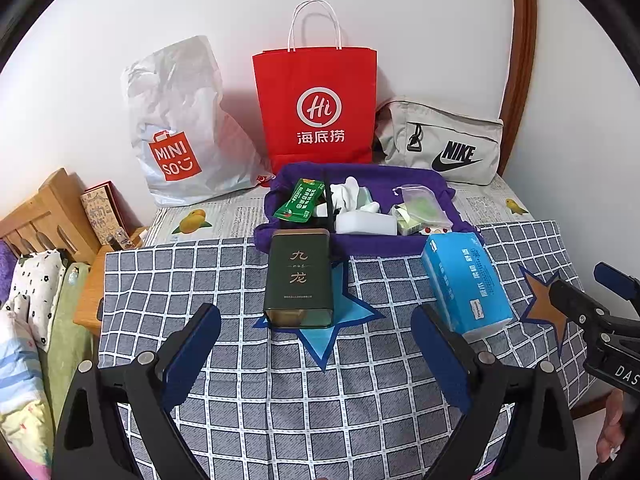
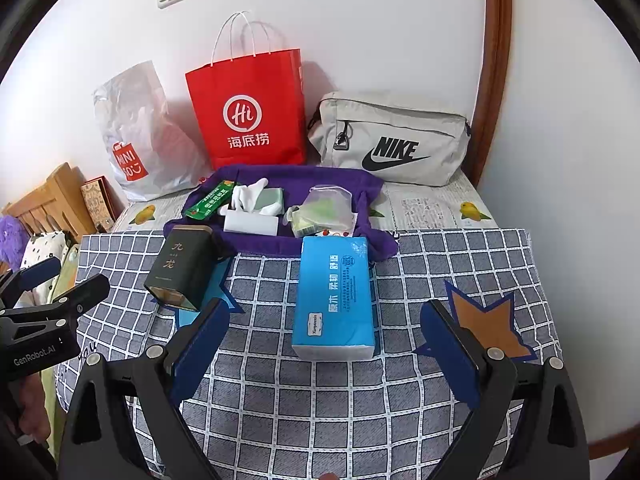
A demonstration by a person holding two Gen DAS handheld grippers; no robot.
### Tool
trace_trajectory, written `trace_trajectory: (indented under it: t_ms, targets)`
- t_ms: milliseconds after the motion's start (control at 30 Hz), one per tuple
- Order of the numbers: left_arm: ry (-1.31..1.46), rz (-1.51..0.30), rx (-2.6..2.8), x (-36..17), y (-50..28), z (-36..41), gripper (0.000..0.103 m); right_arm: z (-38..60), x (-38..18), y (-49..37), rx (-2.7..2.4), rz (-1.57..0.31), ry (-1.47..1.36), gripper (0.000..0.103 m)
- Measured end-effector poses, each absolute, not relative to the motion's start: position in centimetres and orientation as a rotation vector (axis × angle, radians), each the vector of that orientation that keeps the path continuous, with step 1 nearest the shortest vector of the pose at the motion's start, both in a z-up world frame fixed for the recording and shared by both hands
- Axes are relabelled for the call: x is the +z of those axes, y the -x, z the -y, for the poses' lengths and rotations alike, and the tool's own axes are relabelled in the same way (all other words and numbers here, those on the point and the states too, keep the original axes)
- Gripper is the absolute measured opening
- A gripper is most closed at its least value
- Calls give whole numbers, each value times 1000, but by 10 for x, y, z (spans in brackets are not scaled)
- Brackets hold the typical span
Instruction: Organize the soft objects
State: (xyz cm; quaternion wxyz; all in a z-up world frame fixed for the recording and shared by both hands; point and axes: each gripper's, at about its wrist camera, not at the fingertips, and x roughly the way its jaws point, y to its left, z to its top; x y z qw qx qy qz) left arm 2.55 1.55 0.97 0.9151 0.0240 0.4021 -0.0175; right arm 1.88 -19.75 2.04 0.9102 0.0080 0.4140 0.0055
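Both grippers, left gripper (image 1: 316,332) and right gripper (image 2: 326,328), jaws wide, empty | tissue pack (image 2: 334,300) on checked cloth (image 2: 320,392), outside purple tray (image 2: 288,240) | several soft items already inside; pack remains.

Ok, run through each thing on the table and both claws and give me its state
left claw: open, empty
right claw: open, empty
tissue pack: lying flat, sealed
tea tin: on its side, lid on
purple tray: holding small items
red paper bag: upright
Nike pouch: zipped shut
Miniso bag: crumpled, leaning on wall
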Motion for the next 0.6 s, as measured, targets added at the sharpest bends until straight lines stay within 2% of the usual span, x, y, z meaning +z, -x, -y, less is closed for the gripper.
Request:
trace_trajectory:
  t_ms: [600]
  targets:
    - [-51,-826,-31,10,-25,-15,96,198,22,-18,13,-855,-13,95]
